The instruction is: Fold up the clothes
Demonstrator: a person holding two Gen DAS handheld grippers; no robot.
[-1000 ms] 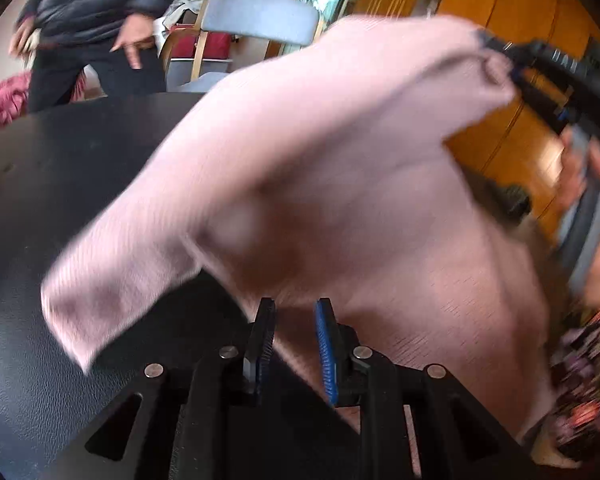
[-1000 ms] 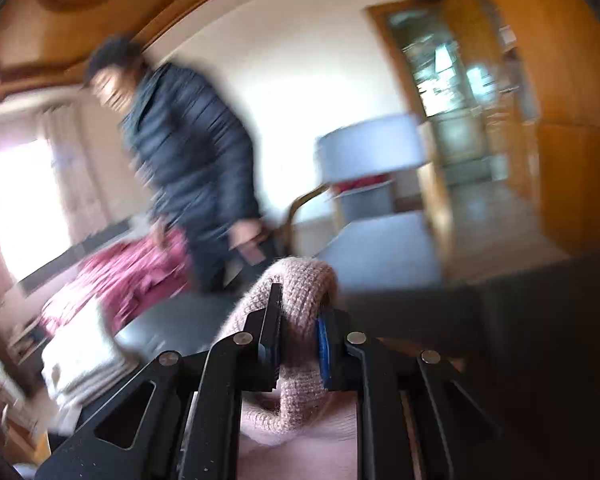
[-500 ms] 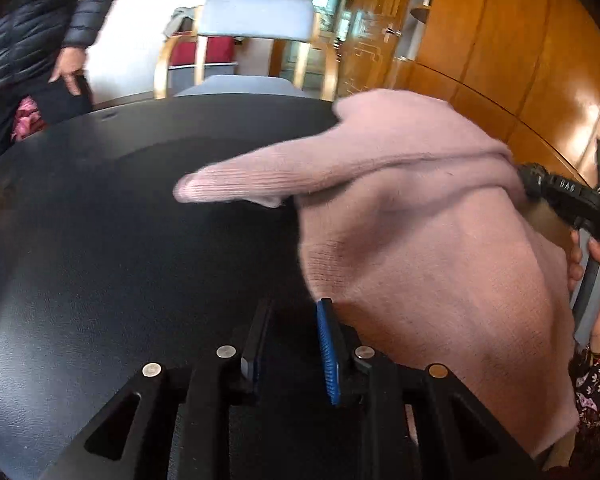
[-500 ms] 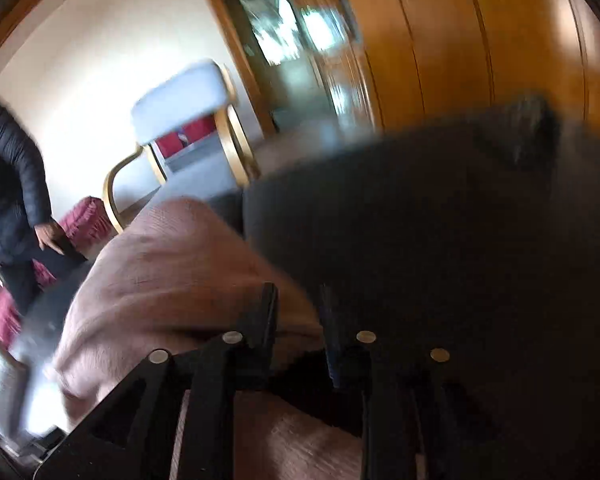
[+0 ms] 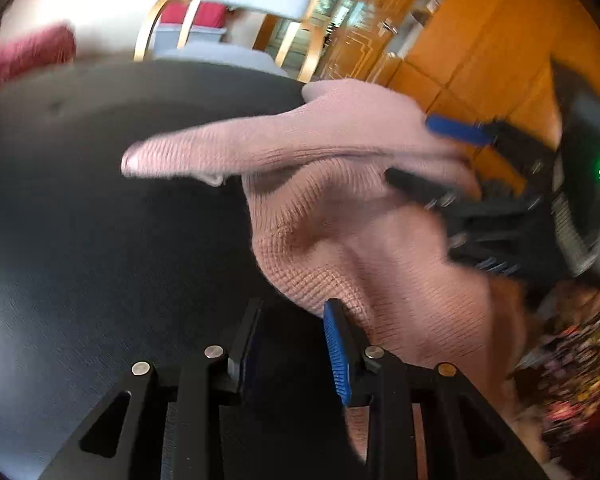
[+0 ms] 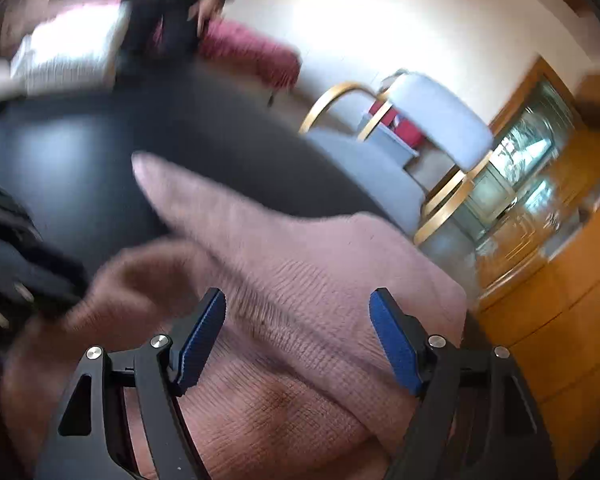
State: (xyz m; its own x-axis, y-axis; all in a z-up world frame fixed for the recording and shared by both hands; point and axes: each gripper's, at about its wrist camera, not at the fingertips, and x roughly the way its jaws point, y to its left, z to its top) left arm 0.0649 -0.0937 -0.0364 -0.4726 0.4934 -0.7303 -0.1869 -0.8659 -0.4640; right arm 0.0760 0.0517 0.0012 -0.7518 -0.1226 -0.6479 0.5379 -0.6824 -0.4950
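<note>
Left wrist view: black table [image 5: 80, 240], large, round. Pink sweater [image 5: 340, 216] heaped at table's right edge, one sleeve [image 5: 204, 152] stretched flat leftward. Left gripper [image 5: 292, 344] jaws apart, nothing between, right pad touching knit. Right gripper [image 6: 298, 336] jaws wide apart over sweater, holding nothing. Step, judged: spreading garment flat; next needs grip on hem or shoulders.
</note>
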